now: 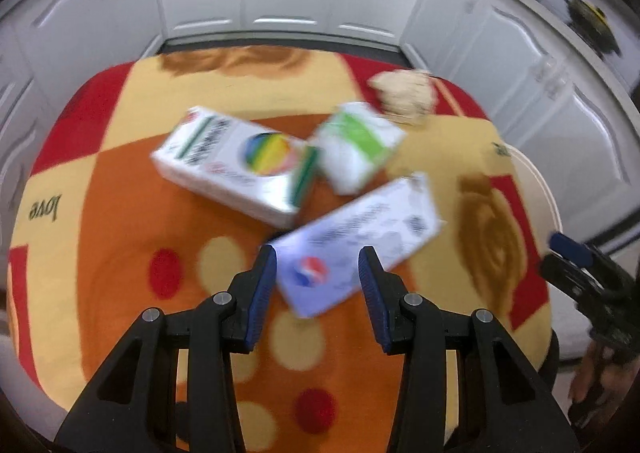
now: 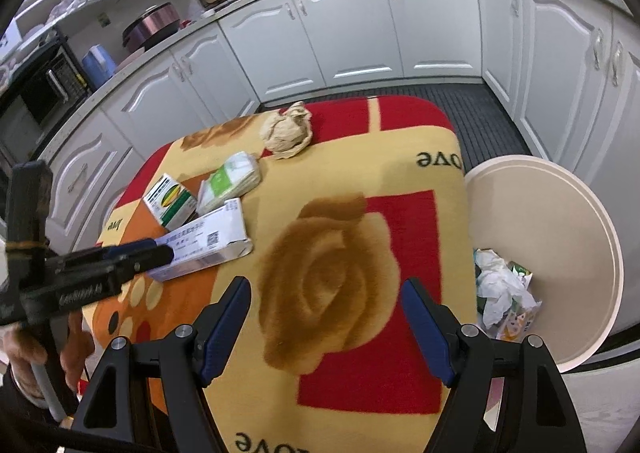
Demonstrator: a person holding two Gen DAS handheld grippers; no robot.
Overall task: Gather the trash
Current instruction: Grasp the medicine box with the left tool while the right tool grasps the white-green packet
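Hovering low in the frame with nothing between its spread fingers, the left gripper (image 1: pixel 318 285) points at a long white box (image 1: pixel 360 241) at centre. Beyond lie a striped box (image 1: pixel 236 165), a green-white packet (image 1: pixel 358 143) and a paper ball (image 1: pixel 404 95). The right gripper (image 2: pixel 326 327), also spread and holding nothing, hangs over the cloth (image 2: pixel 360 173); a bin (image 2: pixel 560 233) with trash sits at right.

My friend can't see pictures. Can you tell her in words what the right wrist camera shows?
The open right gripper hovers over a table under a red, orange and yellow rose blanket, holding nothing. Farther off lie three small boxes and a crumpled brown paper ball, with the left gripper reaching toward them. A cream bin beside the table holds crumpled trash.
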